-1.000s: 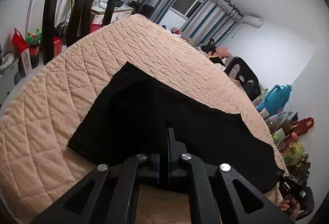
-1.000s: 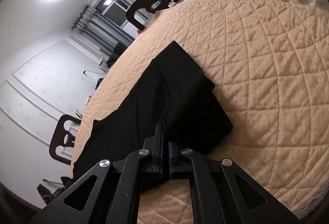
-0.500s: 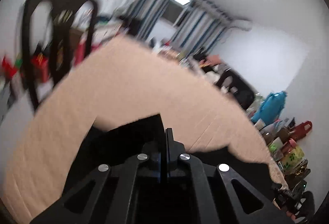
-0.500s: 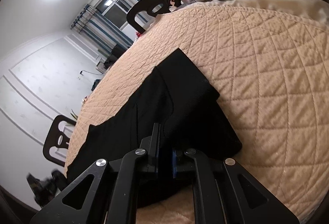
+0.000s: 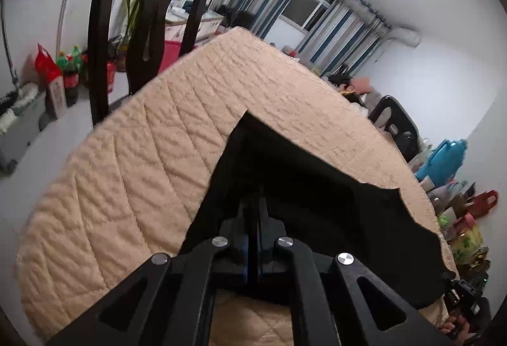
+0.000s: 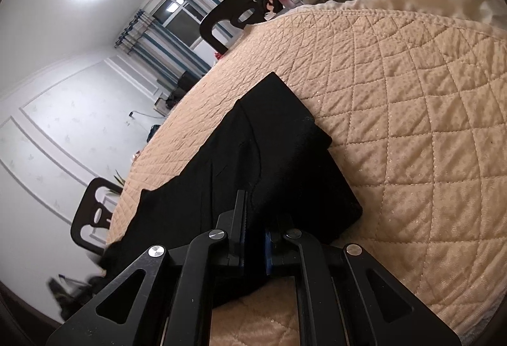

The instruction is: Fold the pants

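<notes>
Black pants (image 5: pixel 304 197) lie pinched between both grippers' jaws on quilt (image 5: pixel 133 174).

Pants (image 5: pixel 310 206) lay on a quilted table (image 5: pixel 133 174), left gripper (image 5: pixel 253 209) at their near edge, right gripper (image 6: pixel 253 219) at their near edge, chair (image 5: pixel 142 22) stood behind the table's far left, another chair (image 6: pixel 240 13) beyond its far side
</notes>
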The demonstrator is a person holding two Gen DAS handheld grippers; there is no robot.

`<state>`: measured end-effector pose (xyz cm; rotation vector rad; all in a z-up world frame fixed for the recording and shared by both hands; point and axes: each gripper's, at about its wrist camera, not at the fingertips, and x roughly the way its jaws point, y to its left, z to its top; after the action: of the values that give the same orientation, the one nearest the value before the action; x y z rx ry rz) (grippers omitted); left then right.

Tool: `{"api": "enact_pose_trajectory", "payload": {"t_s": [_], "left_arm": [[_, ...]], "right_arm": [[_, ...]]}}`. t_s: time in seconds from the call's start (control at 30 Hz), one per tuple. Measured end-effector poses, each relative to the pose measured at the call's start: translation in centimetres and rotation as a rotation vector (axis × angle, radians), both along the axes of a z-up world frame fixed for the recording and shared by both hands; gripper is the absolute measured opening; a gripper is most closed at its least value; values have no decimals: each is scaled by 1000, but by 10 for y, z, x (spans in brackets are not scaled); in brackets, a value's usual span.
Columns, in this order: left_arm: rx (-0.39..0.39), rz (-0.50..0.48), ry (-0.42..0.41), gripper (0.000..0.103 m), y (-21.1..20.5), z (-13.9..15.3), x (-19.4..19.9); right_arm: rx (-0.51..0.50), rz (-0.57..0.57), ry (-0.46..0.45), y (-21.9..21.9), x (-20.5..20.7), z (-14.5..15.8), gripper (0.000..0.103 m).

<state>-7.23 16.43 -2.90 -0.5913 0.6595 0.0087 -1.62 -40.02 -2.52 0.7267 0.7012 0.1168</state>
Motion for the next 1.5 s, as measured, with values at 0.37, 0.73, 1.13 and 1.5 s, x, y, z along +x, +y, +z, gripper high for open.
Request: {"api": "enact_pose_trajectory", "payload": {"t_s": [0.37, 0.73, 1.13, 1.5], "left_arm": [[87, 3, 37, 5, -13, 9, -8], [184, 42, -47, 48, 15, 50, 13], [332, -153, 106, 31, -30, 25, 80], [419, -164, 29, 5, -33, 43, 79]], "right_arm": [[-36, -6, 5, 3, -6, 4, 8], [-151, -101, -29, -6, -23, 22, 24], [-309, -241, -66, -10, -30, 43, 26], [-289, -164, -94, 11, -16, 43, 26]]}}
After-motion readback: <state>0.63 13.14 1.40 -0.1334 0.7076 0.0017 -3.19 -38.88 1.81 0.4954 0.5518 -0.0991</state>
